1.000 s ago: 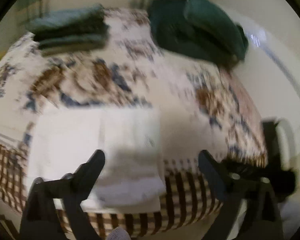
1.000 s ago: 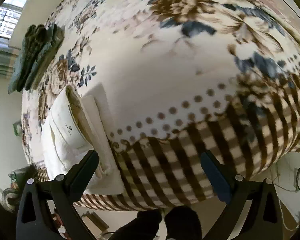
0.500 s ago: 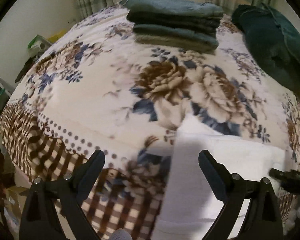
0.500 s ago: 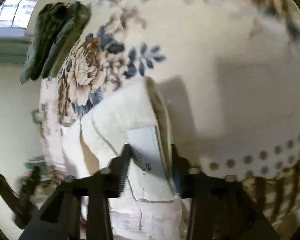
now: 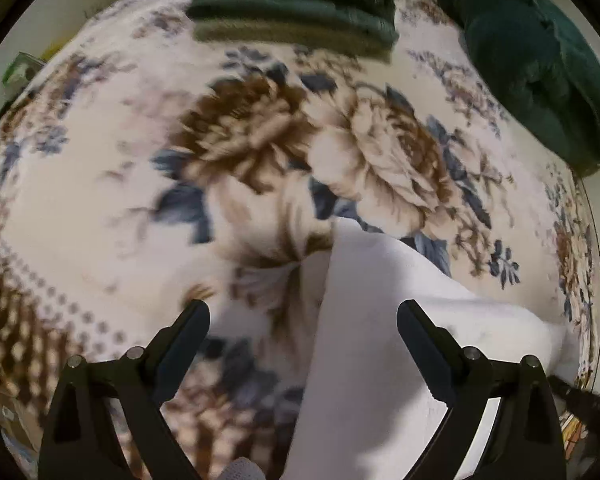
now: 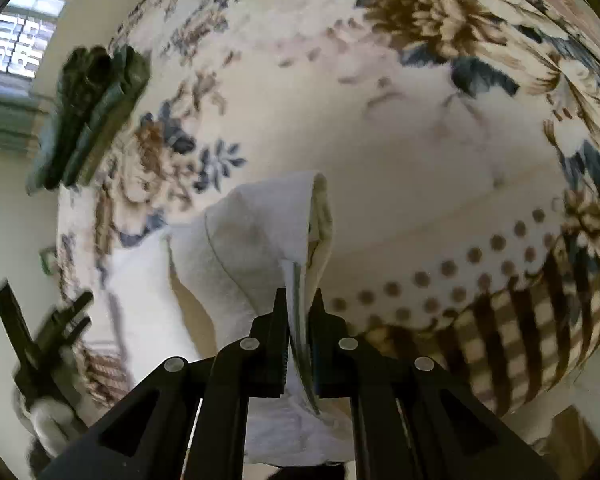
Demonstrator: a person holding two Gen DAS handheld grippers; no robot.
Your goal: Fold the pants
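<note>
One pair of white pants (image 6: pixel 236 248), partly folded, lies on the bed near its front edge; in the right wrist view the waistband end rises from the cover into the right gripper (image 6: pixel 298 304), whose two fingers are pressed together on a fold of the white cloth and its inner label, the rest of the garment spreading down and to the left of the tool. In the left wrist view the same pants (image 5: pixel 364 340) run as one white band from below the tool's right finger up and forward between the fingers. One left gripper (image 5: pixel 302 316): two black fingers set wide apart, holding nothing, poised over the cloth; contact with it cannot be told. The left gripper also shows, blurred, at the lower left of the right wrist view (image 6: pixel 48 336). One bedspread (image 5: pixel 100 208), cream with brown and blue flowers, a row of brown dots and a brown checked border along the near edge, lies under everything. One stack of folded dark green garments (image 5: pixel 292 12), roughly four layers though motion blur makes the count uncertain, sits far ahead of the left gripper at the back of the bed; the same stack (image 6: pixel 88 116) appears far ahead and left of the right gripper. One loose heap of dark green fabric (image 5: pixel 540 76) lies ahead and to the right of the left gripper. One window (image 6: pixel 16 44) shows at the upper left beyond the right gripper.
</note>
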